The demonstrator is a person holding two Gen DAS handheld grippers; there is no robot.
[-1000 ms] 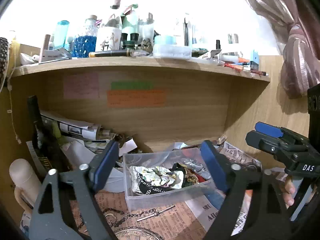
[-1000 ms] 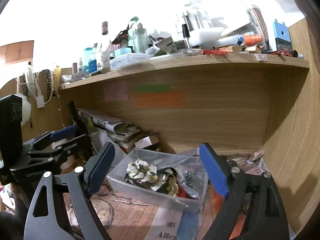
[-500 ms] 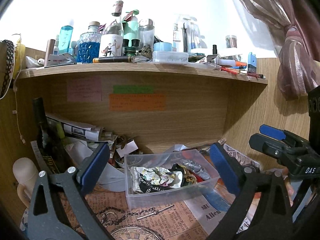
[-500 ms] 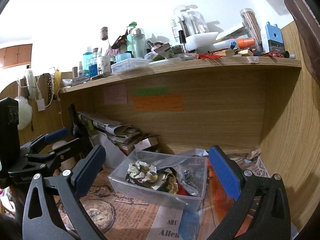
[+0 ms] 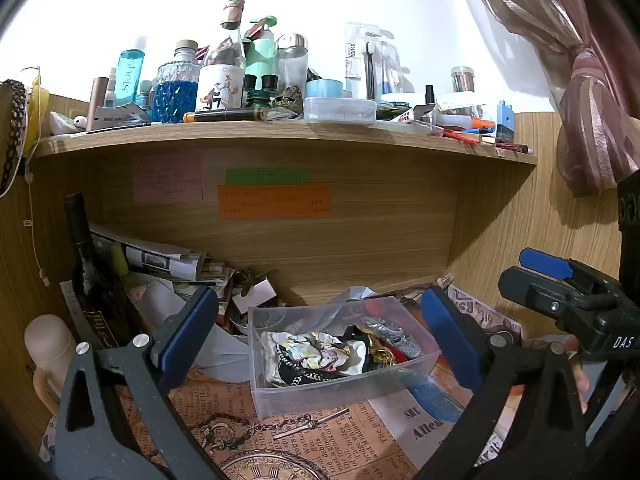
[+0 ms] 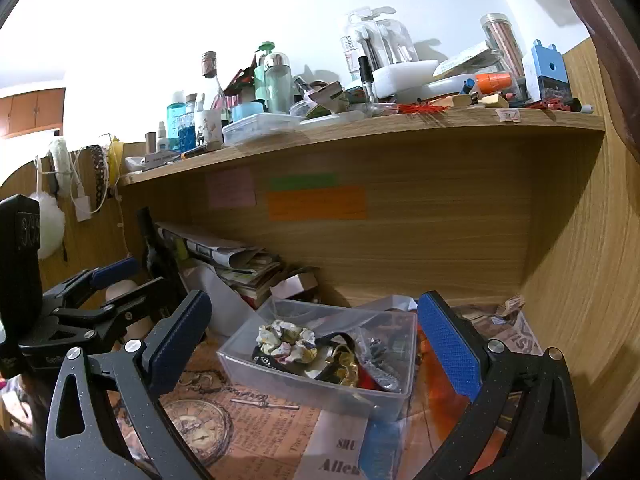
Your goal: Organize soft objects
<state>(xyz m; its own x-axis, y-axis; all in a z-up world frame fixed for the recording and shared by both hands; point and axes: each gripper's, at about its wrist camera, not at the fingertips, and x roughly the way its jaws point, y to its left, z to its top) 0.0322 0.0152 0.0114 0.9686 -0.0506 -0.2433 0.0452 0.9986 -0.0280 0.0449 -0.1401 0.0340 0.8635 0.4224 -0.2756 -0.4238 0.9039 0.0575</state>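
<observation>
Left tongs spread wide, nothing between the blue pads. Right tongs same: wide apart, nothing held. Both level, side by side, pointing the same way; bare fingers visible under right tongs' body.

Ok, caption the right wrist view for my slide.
Open right gripper faces a clear plastic box of scrunchies beneath a cluttered wooden shelf.
</observation>
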